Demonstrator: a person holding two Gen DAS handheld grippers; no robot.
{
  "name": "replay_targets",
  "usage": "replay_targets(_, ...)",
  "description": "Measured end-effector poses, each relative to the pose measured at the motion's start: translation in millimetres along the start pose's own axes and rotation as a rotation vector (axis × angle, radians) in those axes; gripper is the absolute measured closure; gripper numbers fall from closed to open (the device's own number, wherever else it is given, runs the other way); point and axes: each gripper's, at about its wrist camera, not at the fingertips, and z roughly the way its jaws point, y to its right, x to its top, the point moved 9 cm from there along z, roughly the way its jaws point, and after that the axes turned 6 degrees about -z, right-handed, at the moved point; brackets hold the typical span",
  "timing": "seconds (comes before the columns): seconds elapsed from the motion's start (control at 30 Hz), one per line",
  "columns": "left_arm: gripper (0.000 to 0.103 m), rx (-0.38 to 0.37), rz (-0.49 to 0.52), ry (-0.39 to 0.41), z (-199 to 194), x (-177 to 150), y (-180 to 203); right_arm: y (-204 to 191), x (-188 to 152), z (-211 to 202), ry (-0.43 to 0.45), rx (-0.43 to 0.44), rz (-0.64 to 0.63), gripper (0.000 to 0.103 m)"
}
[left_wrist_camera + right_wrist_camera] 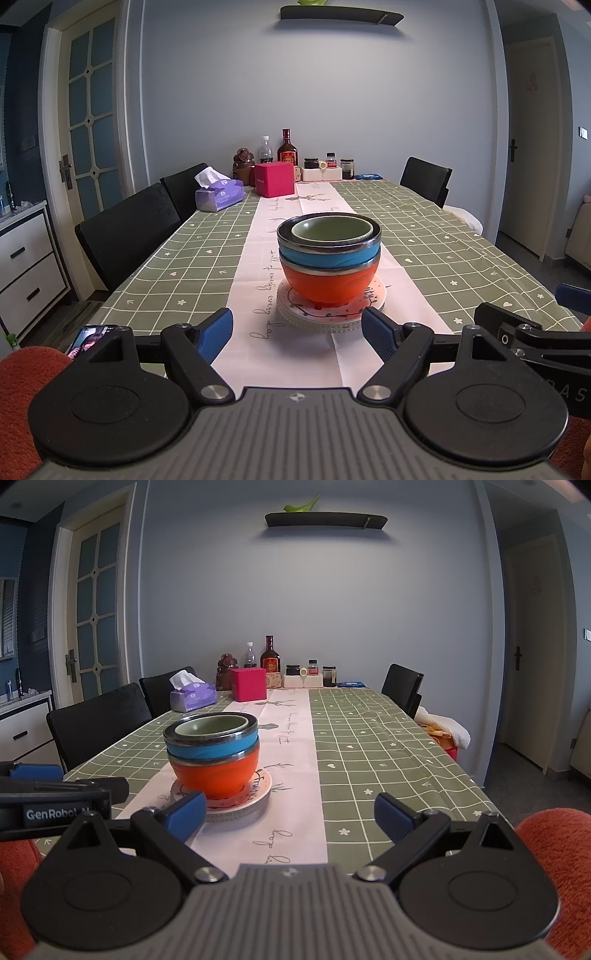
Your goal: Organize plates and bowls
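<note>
A stack stands on the white table runner: a small green bowl (331, 229) nested in a blue bowl (328, 253), on an orange bowl (328, 284), on a pile of patterned plates (325, 314). The stack also shows in the right wrist view, with the orange bowl (214, 775) and the plates (240, 805). My left gripper (297, 338) is open and empty, just in front of the plates. My right gripper (290, 818) is open and empty, to the right of the stack and nearer than it.
The table (461, 251) has a green checked cloth. At its far end are a tissue box (219, 194), a pink box (275, 179), and bottles and jars (288, 151). Black chairs (129, 229) stand along both sides. A phone (90, 338) lies near the left front edge.
</note>
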Motion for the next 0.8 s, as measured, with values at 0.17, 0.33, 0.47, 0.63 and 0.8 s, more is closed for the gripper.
replay_targets(0.17,0.010,-0.001,0.000,-0.003,-0.3,-0.7,-0.1,-1.1,-1.1,1.2,-0.007,0.004,-0.002,0.007)
replay_targets(0.33,0.010,-0.001,-0.005,-0.006,0.0,-1.4,-0.3,-1.5,-1.8,1.7,-0.009,0.006,-0.002,0.007)
replay_targets(0.47,0.010,0.007,-0.004,-0.003,-0.6,-0.9,-1.2,-2.0,-2.5,2.5,-0.014,0.009,-0.003,0.007)
replay_targets(0.63,0.010,0.001,-0.012,-0.004,-0.2,-0.4,-1.7,-3.9,-3.5,5.0,-0.022,0.017,-0.010,0.006)
replay_targets(0.8,0.010,0.003,-0.010,-0.004,-0.4,-0.8,-1.4,-5.1,-3.8,5.9,-0.023,0.020,-0.014,0.006)
